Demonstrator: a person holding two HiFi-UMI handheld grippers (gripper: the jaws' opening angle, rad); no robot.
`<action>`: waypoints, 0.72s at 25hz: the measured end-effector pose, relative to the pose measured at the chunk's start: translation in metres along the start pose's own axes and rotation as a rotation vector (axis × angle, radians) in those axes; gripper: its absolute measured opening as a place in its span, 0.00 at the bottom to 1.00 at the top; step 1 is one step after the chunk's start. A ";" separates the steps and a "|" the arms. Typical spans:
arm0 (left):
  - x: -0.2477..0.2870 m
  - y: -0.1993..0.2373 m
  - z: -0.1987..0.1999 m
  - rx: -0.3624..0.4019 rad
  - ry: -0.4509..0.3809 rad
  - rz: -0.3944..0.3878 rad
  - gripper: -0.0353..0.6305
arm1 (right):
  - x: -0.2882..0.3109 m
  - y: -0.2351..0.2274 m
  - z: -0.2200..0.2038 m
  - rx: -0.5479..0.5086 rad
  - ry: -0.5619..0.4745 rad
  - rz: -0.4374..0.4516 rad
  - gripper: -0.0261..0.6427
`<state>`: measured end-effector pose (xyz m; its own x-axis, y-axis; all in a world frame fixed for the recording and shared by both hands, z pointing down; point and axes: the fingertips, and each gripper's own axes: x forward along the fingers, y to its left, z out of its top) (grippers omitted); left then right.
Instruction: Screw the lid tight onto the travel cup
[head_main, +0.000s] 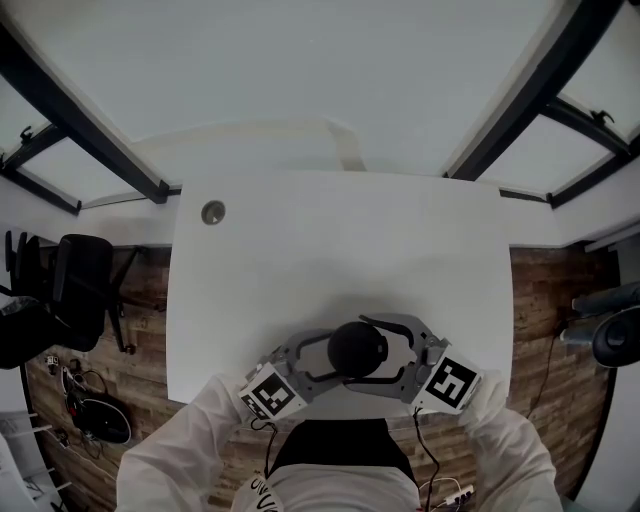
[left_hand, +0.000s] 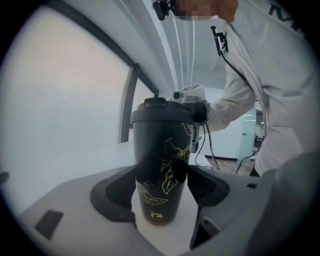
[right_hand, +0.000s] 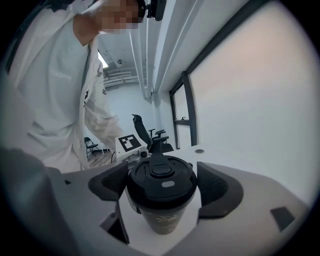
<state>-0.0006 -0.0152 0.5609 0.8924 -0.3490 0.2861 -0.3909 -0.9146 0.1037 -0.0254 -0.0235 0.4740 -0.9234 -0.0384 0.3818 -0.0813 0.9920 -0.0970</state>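
Observation:
A black travel cup (left_hand: 162, 170) with gold leaf drawings stands upright near the front edge of the white table (head_main: 340, 250). Its black lid (right_hand: 161, 181) with a flip spout sits on top. In the head view only the lid (head_main: 357, 348) shows from above. My left gripper (left_hand: 162, 189) is shut on the cup's body, one pad pressed against each side. My right gripper (right_hand: 161, 189) comes in from the other side and is shut on the lid's rim. In the head view the left gripper (head_main: 338, 360) and the right gripper (head_main: 374, 350) meet round the cup.
A round cable hole (head_main: 212, 212) sits in the table's far left corner. A black office chair (head_main: 75, 285) and cables lie on the wood floor at the left. Window frames run behind the table. The person's white sleeves (head_main: 180, 450) flank the table's front edge.

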 end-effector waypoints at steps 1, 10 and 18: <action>-0.001 0.000 0.000 -0.003 -0.003 0.013 0.54 | 0.001 0.000 0.000 0.008 -0.006 -0.026 0.70; -0.003 -0.007 -0.002 -0.039 -0.038 0.230 0.54 | -0.002 0.007 0.001 0.061 -0.065 -0.416 0.70; 0.000 -0.011 -0.004 -0.064 -0.050 0.377 0.54 | -0.010 0.005 0.004 0.140 -0.130 -0.736 0.70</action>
<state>0.0026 -0.0046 0.5634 0.6924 -0.6695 0.2691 -0.7058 -0.7059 0.0598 -0.0178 -0.0190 0.4663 -0.6487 -0.7066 0.2825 -0.7321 0.6808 0.0218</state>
